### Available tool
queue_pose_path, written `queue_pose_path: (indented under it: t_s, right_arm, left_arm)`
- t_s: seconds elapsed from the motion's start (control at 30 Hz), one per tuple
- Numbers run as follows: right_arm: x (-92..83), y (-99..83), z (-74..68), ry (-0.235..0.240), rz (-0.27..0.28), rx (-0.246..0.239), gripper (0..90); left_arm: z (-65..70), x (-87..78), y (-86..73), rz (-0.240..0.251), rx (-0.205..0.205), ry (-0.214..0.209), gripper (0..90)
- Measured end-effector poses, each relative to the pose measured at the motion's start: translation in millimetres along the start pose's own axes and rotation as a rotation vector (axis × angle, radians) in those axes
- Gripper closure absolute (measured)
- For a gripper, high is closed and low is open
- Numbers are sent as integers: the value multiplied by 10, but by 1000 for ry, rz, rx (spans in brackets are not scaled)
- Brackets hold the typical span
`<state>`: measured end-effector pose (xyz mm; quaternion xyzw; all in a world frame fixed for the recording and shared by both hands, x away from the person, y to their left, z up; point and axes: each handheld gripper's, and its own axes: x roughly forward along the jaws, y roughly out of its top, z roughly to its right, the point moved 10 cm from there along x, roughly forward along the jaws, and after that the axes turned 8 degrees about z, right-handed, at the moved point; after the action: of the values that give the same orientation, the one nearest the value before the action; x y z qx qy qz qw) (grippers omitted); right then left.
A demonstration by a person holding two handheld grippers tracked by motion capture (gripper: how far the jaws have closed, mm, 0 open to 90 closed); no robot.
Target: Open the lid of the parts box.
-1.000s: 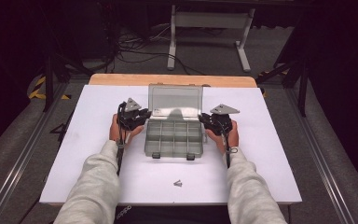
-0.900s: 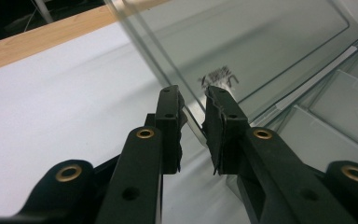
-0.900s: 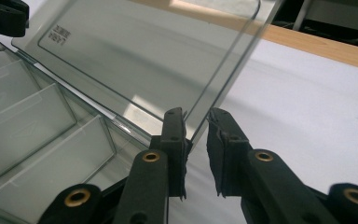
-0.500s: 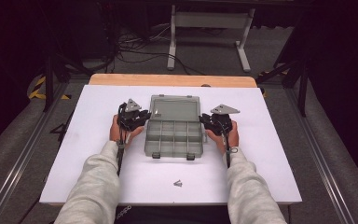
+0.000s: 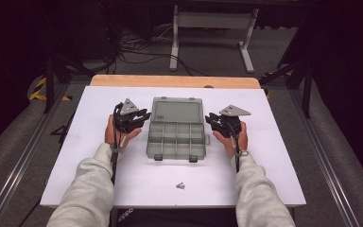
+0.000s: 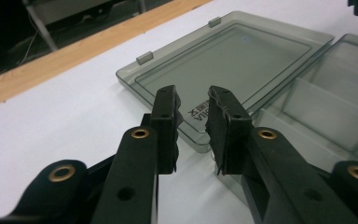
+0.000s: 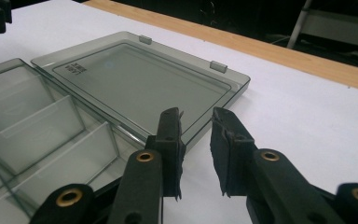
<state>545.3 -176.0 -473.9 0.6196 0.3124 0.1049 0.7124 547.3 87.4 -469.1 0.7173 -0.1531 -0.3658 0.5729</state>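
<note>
Nearest the table's near edge, a small screw [image 5: 180,186] is seen lying alone. Farther in, the compartment box [image 5: 176,141] is set at the middle of the white table [image 5: 264,170], its lid [image 5: 177,111] laid flat open on the far side. The left gripper [image 5: 143,116] and right gripper [image 5: 209,117] are held at either side, jaws just parted, nothing gripped.

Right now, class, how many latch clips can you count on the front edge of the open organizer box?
2: one latch clip at the front left corner of the organizer box, the other latch clip at the front right corner. Both hang over the front edge onto the white table.
</note>
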Motion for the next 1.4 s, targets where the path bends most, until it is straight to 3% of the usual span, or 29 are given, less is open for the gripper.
queue_pose_path:
  t_s: [0.4, 0.5, 0.73, 1.0, 1.23, 1.4]
  right_arm:
    - [-259, 105, -72, 38, 47, -61, 712]
    - [-310, 126, -87, 45, 55, -74, 711]
    - [-469, 135, -150, 75, 70, -100, 698]
    - [-659, 118, -189, 98, 72, -132, 692]
    - [-780, 135, -228, 114, 83, -143, 672]
    - [-843, 104, -328, 138, 75, -164, 645]
  left_arm:
    - [181, -260, 77, 21, 113, -48, 652]
    - [224, -309, 98, 36, 115, -66, 637]
    - [339, -524, 121, 62, 171, -96, 573]
    - [366, -709, 52, 71, 183, -114, 459]
    - [386, -824, -44, 69, 201, -101, 318]
    - [438, -921, -85, 85, 202, -115, 270]
